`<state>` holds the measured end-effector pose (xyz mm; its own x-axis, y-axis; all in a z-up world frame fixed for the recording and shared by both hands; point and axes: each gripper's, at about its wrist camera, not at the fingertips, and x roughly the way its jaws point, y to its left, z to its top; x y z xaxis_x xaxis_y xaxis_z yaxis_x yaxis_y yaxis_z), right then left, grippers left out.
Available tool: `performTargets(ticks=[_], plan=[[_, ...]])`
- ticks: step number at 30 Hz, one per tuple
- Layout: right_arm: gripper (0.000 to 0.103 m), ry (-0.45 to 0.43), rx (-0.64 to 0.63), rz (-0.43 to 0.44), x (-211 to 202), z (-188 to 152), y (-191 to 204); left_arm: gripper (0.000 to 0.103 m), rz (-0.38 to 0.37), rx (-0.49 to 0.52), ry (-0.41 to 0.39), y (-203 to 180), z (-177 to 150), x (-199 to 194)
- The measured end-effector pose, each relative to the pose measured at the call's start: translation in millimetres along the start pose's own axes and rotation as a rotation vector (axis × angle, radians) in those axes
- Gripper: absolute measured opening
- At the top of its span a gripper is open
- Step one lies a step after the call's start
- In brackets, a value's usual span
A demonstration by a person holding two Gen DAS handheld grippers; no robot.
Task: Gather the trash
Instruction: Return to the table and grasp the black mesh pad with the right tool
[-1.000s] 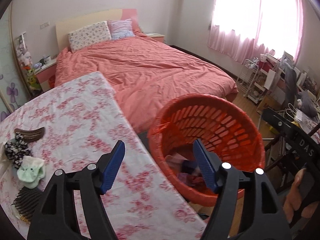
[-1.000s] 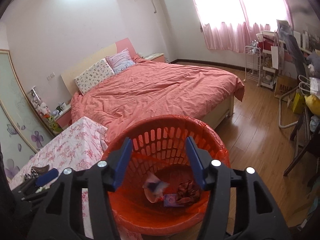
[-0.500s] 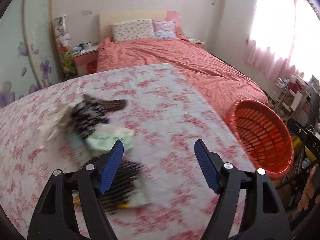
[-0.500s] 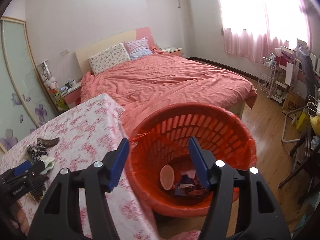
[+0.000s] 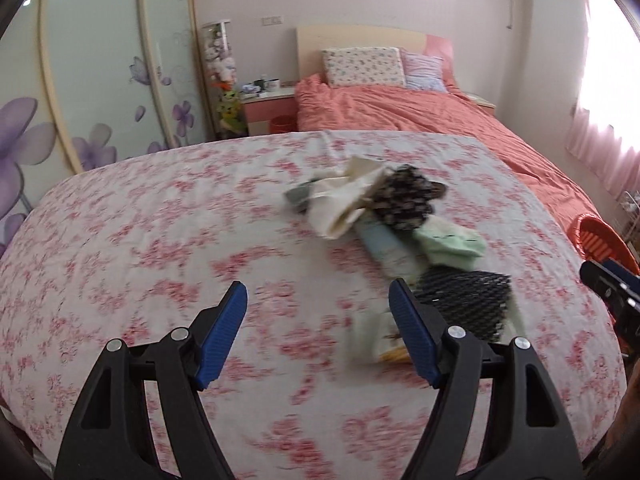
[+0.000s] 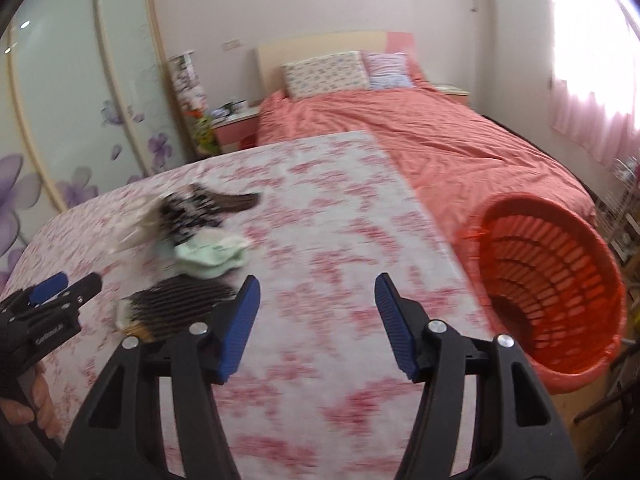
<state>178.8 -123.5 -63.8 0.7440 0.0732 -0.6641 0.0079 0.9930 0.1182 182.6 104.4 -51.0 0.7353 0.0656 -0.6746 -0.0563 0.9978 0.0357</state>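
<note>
A heap of trash lies on the floral tablecloth: a cream crumpled cloth, a black-and-white patterned piece, a pale green piece, a black mesh sleeve over a wrapper. The same heap shows in the right wrist view, with the green piece and the mesh sleeve. My left gripper is open and empty, just left of the mesh sleeve. My right gripper is open and empty above bare cloth. The orange slatted basket stands off the table's right edge.
A bed with a salmon cover lies beyond the table. A pink nightstand and a flowered wardrobe door stand at the back left. Pink curtains hang at the right.
Both grippers have swung left from above the basket to above the table. The trash heap has come into view ahead of them. Both jaws have stayed open.
</note>
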Motion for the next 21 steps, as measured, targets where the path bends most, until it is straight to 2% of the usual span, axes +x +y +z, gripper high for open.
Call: performTargets(ticks=[3, 6, 11, 12, 14, 16, 17, 21], plan=[[0.048, 0.021, -0.049, 0.049, 10.0, -2.7, 30.7, 0.073, 0.015, -0.034, 0.008, 19.5, -3.8, 0.3], [0.048, 0.041, -0.092, 0.080, 20.6, -5.4, 55.6, 0.073, 0.023, -0.059, 0.017, 35.0, -8.0, 0.4], [0.048, 0.092, -0.140, 0.069, 42.7, -11.8, 78.9, 0.073, 0.020, -0.085, 0.033, 47.7, -15.2, 2.0], [0.044, 0.104, -0.146, 0.060, 46.6, -13.6, 80.8, 0.073, 0.018, -0.089, 0.036, 49.0, -15.9, 2.9], [0.030, 0.120, -0.157, 0.054, 53.1, -17.8, 81.5, 0.073, 0.012, -0.095, 0.042, 50.2, -17.6, 4.4], [0.022, 0.116, -0.154, 0.056, 53.0, -19.1, 80.6, 0.073, 0.003, -0.097, 0.046, 49.8, -19.0, 4.8], [0.014, 0.115, -0.154, 0.054, 52.9, -18.6, 79.6, 0.073, -0.001, -0.096, 0.047, 48.4, -19.3, 5.0], [0.008, 0.111, -0.136, 0.057, 48.6, -16.0, 71.1, 0.073, -0.029, -0.091, 0.052, 40.2, -18.5, 6.4]])
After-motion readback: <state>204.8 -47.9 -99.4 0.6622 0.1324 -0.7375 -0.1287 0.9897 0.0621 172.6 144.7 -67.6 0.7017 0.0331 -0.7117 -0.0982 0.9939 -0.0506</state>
